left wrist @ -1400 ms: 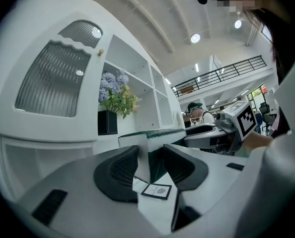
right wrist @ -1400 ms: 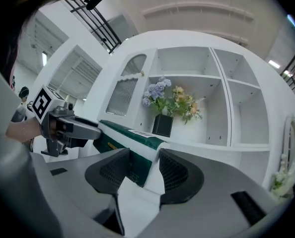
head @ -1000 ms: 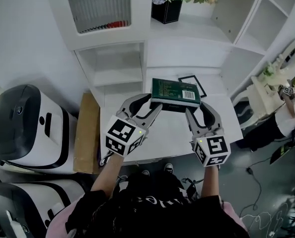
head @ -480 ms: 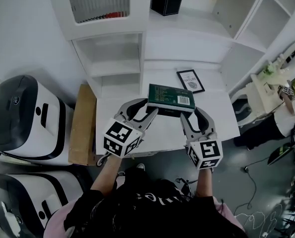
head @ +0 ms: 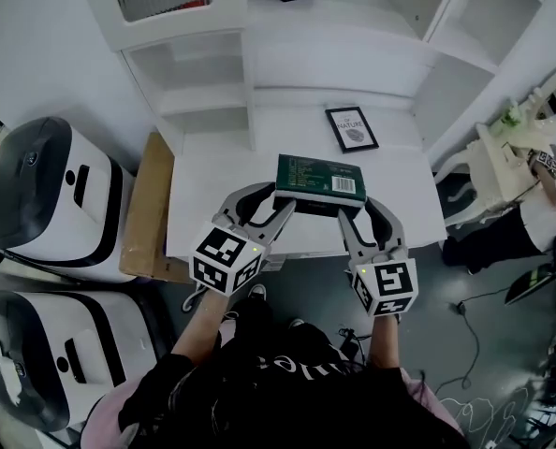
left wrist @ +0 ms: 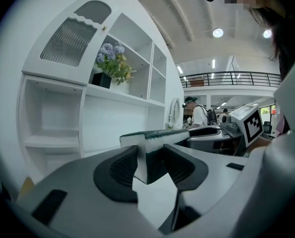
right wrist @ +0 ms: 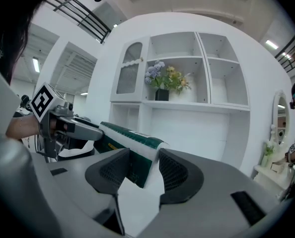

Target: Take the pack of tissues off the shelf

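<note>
Pack of tissues (head: pixel 320 176) was out of the shelf unit (head: pixel 334 54), held level over the front of the white ledge (head: pixel 212 204) and apparently clear of it. Left gripper (head: pixel 276 202) was clamped on its left end and right gripper (head: pixel 360 210) on its right end, jaws fairly wide to span the pack's thickness. Gripping both ends probably stopped the soft pack sagging or twisting; removal looked nearly done.

The pack of tissues (head: pixel 320 177) wears a dark green wrapper, seemingly thin plastic film with a slight sheen. The left gripper (left wrist: pixel 148 163) and right gripper (right wrist: pixel 142 168) are matt grey plastic with ribbed black pads (left wrist: pixel 121 166). The counter (head: pixel 208 199) and shelf (head: pixel 334 68) look smooth, painted white. The brown cardboard sheet (head: pixel 150 209) is matt.
</note>
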`<state>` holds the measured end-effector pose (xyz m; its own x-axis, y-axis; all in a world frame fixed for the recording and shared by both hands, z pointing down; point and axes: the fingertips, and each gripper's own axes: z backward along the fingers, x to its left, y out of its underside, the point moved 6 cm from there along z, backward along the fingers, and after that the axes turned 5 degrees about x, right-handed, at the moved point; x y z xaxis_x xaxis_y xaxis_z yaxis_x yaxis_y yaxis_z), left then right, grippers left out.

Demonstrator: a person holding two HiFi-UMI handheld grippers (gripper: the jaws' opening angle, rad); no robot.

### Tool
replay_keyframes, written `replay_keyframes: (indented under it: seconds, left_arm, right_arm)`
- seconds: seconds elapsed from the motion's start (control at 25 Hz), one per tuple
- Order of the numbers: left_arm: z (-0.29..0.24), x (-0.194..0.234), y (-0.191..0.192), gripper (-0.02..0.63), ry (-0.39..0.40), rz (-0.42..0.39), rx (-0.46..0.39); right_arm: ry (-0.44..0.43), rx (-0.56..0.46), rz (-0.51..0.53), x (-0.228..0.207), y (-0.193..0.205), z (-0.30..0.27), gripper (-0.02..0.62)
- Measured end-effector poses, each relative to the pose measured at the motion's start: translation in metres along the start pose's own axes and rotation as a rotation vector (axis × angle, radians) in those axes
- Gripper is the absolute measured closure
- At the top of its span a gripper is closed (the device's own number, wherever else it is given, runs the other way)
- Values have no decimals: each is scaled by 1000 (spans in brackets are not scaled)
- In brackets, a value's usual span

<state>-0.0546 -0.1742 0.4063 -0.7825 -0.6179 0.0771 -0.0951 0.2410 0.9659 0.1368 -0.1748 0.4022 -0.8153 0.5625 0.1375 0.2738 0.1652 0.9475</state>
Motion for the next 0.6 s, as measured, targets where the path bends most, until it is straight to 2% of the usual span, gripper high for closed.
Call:
replay_keyframes:
  seconds: [0.4, 0.6]
  left_arm:
    - [9, -88, 25, 433, -50, 14, 23]
    - [13, -107, 29, 433, -66, 24, 20]
  right_arm:
    - [-47, 7, -20, -13, 44, 73, 387]
    - [-61, 7, -31, -15, 52, 89, 387]
